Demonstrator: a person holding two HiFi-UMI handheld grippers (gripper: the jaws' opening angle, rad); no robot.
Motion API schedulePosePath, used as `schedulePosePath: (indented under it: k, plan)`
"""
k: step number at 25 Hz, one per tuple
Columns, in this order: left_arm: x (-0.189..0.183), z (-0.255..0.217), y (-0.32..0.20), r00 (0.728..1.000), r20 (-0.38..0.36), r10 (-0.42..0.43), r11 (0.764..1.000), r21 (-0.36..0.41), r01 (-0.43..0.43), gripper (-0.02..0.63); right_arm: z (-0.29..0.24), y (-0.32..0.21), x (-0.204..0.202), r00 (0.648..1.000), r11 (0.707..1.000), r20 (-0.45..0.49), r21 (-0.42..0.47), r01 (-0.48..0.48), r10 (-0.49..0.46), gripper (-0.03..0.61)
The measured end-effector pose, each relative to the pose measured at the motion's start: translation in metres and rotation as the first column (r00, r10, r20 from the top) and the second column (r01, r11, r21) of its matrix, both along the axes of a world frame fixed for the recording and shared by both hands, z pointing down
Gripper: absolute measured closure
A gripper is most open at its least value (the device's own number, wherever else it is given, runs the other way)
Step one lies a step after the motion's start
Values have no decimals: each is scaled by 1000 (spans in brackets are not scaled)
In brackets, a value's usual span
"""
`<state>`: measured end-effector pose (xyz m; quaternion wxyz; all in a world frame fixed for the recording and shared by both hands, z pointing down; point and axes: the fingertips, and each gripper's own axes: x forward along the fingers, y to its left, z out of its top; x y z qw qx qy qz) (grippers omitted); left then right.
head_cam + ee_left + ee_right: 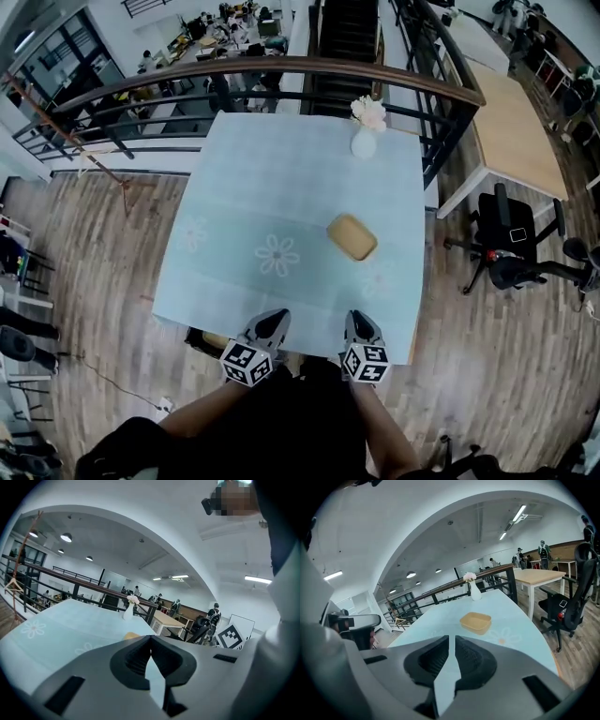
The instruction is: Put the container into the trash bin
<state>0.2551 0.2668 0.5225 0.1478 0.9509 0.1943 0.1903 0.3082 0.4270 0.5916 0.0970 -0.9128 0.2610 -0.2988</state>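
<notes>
1. A pale blue worktop (pixel 234 187) stands beside a railing (pixel 281 66), with a flower vase (pixel 365 141) at its far edge.
2. The tan container (pixel 352 236) lies right of centre, well apart from both grippers.
3. The left gripper (pixel 274 321) and right gripper (pixel 358 321) hover at the near edge, clenched and empty.

A white vase (pixel 364 142) of flowers stands at the far edge of the blue-clothed table (pixel 253 178), with 1 black office chair (pixel 511 246) to its right.

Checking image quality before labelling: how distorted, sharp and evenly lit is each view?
Head view: strong fisheye, the railing bows, but the container is sharp under even light. Left gripper view: dark rounded corners, ceiling lights bright without flare. Right gripper view: same vignette, container crisp, no glare.
</notes>
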Motion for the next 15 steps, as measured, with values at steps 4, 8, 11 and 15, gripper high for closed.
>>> schedulePosePath:
  k: [4, 8, 11, 15]
  plan:
    - [36, 2, 25, 1000, 10, 3, 1000, -5, -3, 600, 16, 30, 41, 999, 999, 33, -15, -34, 34, 532]
    - [65, 4, 31, 1000, 7, 17, 1000, -19, -17, 600, 31, 36, 82, 996, 997, 58, -48, -62, 65, 532]
    - [86, 10, 32, 999, 16, 33, 999, -34, -33, 600, 37, 32, 115, 996, 996, 58, -70, -61, 65, 532]
    - [111, 19, 40, 998, 22, 67, 997, -49, -66, 600, 48, 16, 154, 997, 999, 75, -46, 22, -18, 532]
